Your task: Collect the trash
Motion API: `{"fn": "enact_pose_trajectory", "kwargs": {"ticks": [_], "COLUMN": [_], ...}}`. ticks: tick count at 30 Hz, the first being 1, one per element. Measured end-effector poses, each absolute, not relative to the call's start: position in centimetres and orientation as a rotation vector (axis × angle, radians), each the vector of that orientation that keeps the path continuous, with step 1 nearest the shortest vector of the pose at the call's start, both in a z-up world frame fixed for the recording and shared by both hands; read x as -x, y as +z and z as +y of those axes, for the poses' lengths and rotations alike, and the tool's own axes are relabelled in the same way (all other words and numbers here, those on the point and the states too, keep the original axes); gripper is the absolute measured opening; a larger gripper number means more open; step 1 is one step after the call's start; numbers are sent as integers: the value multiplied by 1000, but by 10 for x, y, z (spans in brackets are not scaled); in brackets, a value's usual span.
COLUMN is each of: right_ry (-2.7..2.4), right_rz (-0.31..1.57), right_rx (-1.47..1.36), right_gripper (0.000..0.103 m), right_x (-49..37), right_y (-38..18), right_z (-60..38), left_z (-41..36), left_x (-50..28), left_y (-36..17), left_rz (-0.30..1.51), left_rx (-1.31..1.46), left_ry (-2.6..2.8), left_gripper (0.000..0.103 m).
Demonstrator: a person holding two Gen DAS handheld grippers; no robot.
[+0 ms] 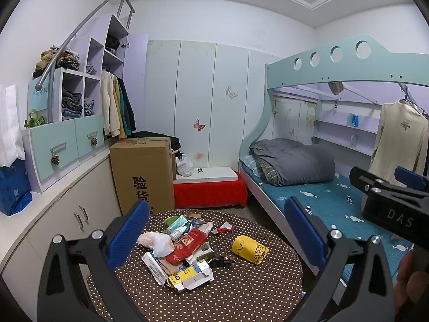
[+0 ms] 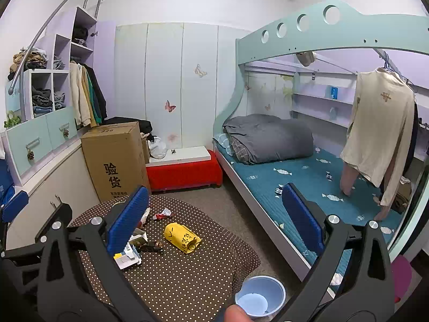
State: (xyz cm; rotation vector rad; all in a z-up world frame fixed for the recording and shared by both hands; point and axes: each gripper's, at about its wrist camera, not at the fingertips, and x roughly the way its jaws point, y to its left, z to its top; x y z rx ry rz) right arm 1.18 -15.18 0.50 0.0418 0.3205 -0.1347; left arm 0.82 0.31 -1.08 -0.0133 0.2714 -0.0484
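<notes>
Both of your grippers are spread wide with nothing between the blue pads: your left gripper (image 1: 216, 230) hangs over the near edge of the round table with the brown polka-dot cloth (image 1: 241, 289), and your right gripper (image 2: 214, 222) sits off its right edge, toward the bunk bed with the teal mattress (image 2: 308, 182).

All the trash is on that table. Toward the left edge you've got a heap: a crumpled white plastic bag (image 1: 156, 242), a red flattened wrapper (image 1: 186, 245), a torn yellow-and-white carton (image 1: 191, 275) nearest you, and a small white bottle (image 1: 178, 232) further back. A crumpled yellow bag with black lettering (image 1: 249, 249) lies apart from the heap, toward the right edge, with a small dark wrapper (image 1: 221, 260) between them. A little red-and-white scrap (image 1: 224, 228) sits near the far edge.

Down on the floor, just off the near right edge, stands a pale blue plastic bin (image 2: 260, 299). It looks empty.
</notes>
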Motion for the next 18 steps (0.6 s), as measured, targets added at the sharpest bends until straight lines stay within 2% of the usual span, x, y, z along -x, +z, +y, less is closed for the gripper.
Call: {"fn": "enact_pose_trajectory", "kwargs": {"ticks": [18], "right_ry": [-133], "right_rz": [343], "right_rx": [-37], "right_gripper": [97], "right_x": [-20], "right_y": [-5], "right_z": [-150], "left_z": [10], "left_x": [-17], "left_y": [-19], "left_rz": [294], "left_rx": [28], "left_ry": [-37], "left_gripper": [99]}}
